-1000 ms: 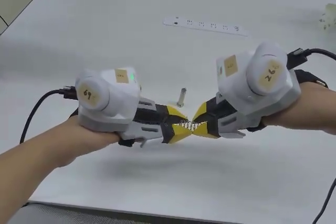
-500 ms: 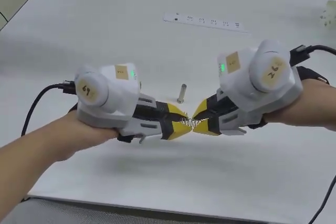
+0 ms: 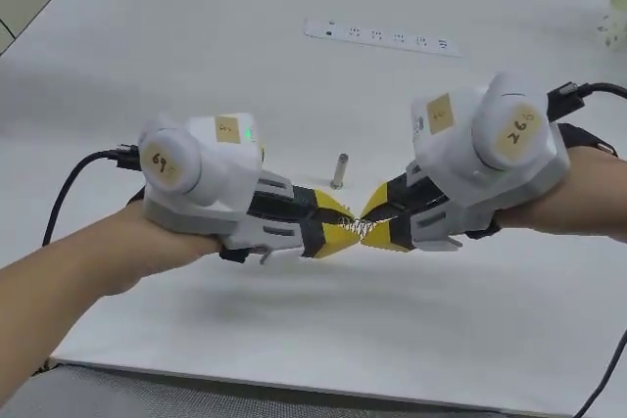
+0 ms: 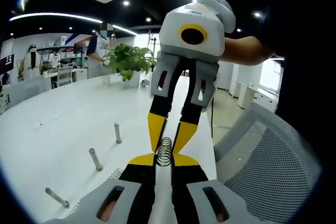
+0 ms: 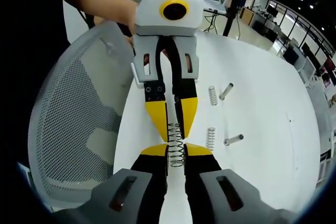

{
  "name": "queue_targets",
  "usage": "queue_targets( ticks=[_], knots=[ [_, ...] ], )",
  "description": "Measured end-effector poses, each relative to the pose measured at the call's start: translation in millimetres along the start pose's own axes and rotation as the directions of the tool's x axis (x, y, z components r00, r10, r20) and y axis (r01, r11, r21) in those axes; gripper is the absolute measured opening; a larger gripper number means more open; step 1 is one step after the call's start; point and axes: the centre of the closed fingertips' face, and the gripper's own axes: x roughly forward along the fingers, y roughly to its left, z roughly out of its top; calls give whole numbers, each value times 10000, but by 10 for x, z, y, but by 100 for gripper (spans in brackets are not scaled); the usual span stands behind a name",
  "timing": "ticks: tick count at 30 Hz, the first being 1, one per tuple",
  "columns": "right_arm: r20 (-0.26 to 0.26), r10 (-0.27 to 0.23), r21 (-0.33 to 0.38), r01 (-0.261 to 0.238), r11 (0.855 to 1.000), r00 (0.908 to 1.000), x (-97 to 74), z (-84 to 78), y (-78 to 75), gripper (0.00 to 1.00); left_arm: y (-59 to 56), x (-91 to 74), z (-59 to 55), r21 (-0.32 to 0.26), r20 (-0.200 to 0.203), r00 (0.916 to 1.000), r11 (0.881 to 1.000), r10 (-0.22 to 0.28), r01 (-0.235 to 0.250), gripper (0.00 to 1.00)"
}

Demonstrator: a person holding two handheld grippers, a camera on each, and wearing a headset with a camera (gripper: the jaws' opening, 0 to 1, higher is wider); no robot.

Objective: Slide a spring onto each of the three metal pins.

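The left gripper (image 3: 341, 228) and the right gripper (image 3: 373, 223) are smooth white housings that end in black jaws with yellow, wedge-shaped tips, and the two meet tip to tip above the table (image 3: 196, 56). Each has its jaws pressed almost together, pinching one end of the same spring (image 3: 360, 230), a thin bright wire coil that bridges the short gap between the two pairs of tips. Just beyond the meeting tips, in the head view, an upright pin (image 3: 340, 170) stands on the matte white tabletop: a short, plain grey cylinder. In the right gripper view, off to that gripper's right, two loose springs (image 5: 210, 138) lie on the table, each just beside one of the metal pins (image 5: 233, 140). On the grippers' other side is a grey mesh chair (image 5: 79, 119). Far beyond the tips lies a flat white power strip (image 3: 382, 38).
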Motion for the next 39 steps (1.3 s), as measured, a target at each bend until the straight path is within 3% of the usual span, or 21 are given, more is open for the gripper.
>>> queue_targets(
  ticks=[15, 23, 39],
  knots=[
    [-260, -115, 123, 119, 9999, 9996, -41, -180, -29, 9, 2, -45, 27, -206, 87, 9999, 9998, -83, 85, 2],
    [141, -286, -125, 288, 9995, 9995, -75, -125, -38, 8, 9, -64, 12, -281, 6, 10000, 9996, -34, 34, 2],
    [439, -248, -232, 259, 9994, 9987, -139, -39, -46, 8, 11, -87, 2, -357, -70, 10000, 9994, -8, 6, 2]
  ],
)
